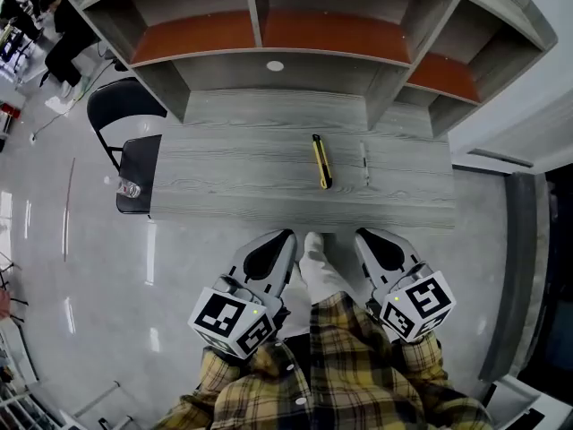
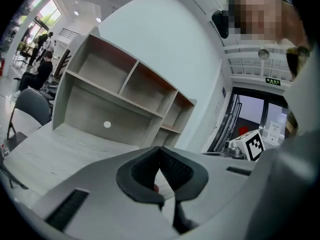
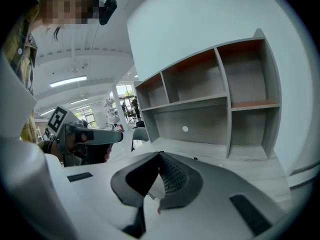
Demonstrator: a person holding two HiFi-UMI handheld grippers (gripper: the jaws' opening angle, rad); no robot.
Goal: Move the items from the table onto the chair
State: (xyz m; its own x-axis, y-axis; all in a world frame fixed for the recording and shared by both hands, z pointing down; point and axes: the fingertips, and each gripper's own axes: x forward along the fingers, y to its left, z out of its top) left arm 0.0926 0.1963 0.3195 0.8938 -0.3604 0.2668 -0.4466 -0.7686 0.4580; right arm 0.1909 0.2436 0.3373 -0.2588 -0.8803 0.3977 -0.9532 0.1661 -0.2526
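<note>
Grey table (image 1: 233,173), slim yellow-black utility knife (image 1: 321,161)

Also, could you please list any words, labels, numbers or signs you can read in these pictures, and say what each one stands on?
Nothing can be read clearly.
Green sign over the doorway: white print, too small to read.
Marker cubes: black-and-white square patterns, no letters.
Yellow knife on the table: no print visible.
</note>
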